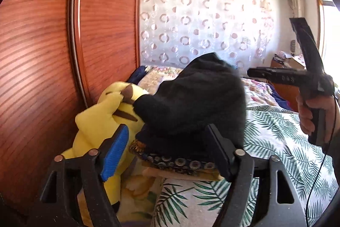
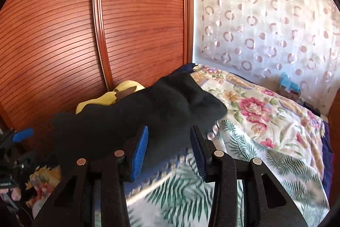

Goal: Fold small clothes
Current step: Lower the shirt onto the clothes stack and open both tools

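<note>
From the left wrist, the left hand-held gripper (image 1: 167,150) stands with jaws apart around a stack topped by a soft black knit garment (image 1: 195,97); nudged, the stack could slump against the plush yellow toy (image 1: 102,120). From the right wrist, the right hand-held gripper (image 2: 169,152) is likewise spread, the garment (image 2: 136,118) on the bed (image 2: 265,120) beyond its ribbed blue pads (image 2: 140,154); that limp fabric could unfold if snagged.

Black garment (image 1: 197,99) lies bunched, seemingly atop folded clothes.

black left gripper (image 1: 167,154) and right gripper (image 2: 170,154), blue ribbed fingers (image 1: 115,154), silver round screws, bare-skinned hand (image 1: 314,114), thin black cable.
</note>
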Available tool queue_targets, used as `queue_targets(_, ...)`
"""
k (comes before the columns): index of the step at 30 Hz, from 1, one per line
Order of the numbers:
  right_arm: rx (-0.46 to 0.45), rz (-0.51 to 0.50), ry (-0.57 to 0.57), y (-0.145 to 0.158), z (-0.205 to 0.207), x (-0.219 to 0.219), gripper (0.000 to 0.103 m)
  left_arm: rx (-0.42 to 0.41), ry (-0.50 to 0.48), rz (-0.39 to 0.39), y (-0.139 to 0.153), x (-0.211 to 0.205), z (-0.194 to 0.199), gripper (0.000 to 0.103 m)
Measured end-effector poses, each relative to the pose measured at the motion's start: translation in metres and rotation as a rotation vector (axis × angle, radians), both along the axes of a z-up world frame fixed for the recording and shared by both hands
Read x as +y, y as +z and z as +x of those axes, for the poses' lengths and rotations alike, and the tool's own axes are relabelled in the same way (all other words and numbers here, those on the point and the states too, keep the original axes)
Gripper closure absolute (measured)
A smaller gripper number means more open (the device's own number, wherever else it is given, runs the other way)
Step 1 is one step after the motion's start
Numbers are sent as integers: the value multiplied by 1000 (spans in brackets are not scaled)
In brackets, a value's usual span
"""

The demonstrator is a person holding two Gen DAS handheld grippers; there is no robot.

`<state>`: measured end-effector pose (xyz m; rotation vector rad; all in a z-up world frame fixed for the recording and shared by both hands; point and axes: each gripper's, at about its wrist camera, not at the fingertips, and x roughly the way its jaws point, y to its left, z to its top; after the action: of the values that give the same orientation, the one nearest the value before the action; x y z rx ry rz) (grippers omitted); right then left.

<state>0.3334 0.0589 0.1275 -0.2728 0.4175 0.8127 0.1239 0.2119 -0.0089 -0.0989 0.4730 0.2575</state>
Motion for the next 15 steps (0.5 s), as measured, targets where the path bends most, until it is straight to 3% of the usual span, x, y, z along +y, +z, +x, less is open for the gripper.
queue_targets(4, -17, 28, -22, -2, -43, -28, 60, -47, -50, 18, 11, -19, -11, 6)
queue_targets(9, -30, 56, -54, 0, -89, -59, 60, -52, -83, 80, 18, -45, -19, 5)
queue_targets(13, -48, 76, -76, -2, -127, -83, 60, -47, -134, 64, 19, -59, -24, 5)
queue_targets(15, -53, 82, -91, -3, -145, -95, 55, -42, -177, 47, 19, -68, -26, 5)
